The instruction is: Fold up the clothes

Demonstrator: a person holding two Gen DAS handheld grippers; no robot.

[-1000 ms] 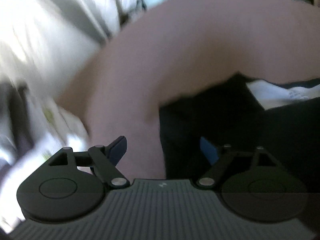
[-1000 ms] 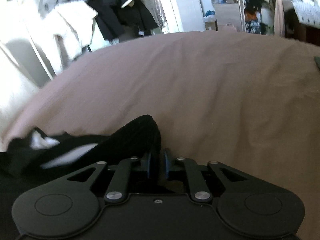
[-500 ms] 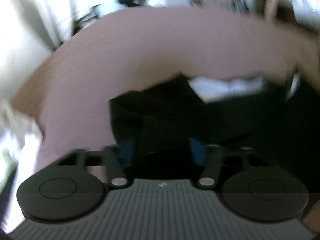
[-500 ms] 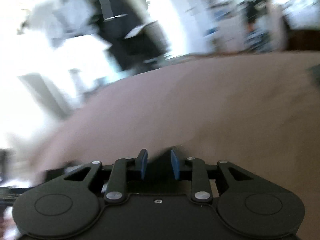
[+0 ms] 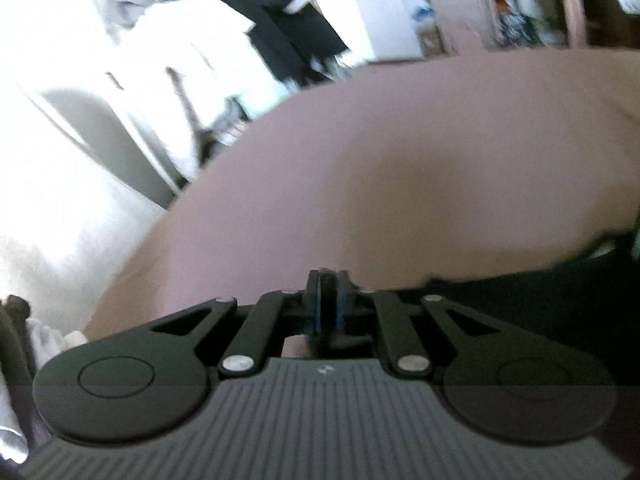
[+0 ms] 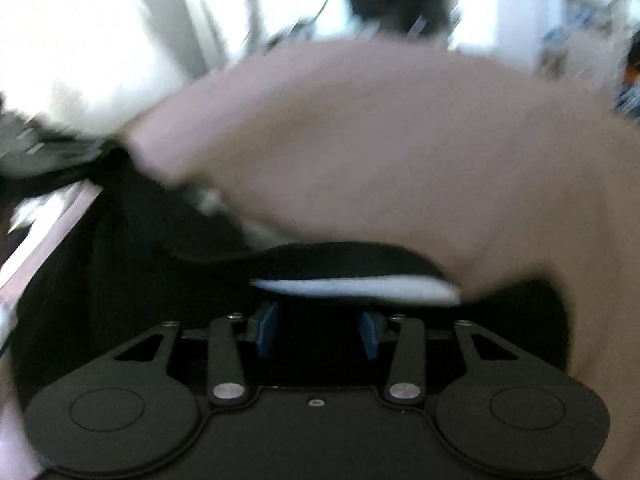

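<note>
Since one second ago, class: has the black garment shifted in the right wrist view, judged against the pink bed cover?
Yes. The black garment now spreads further up and left over the pink bed cover, and the right hand-held gripper, jaws opening, no longer pinches it.

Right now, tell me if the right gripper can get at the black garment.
Probably yes. The right gripper is opening, with the black garment directly ahead and under its fingers on the pink bed. Nothing stands between them, though blur hides whether the pads touch cloth.

A lived-in bedroom at home: a bed [image 5: 400, 168] under a pinkish sheet, hanging clothes [image 5: 280, 20] at eleven o'clock, cluttered shelves [image 5: 516, 8] at one o'clock.
</note>
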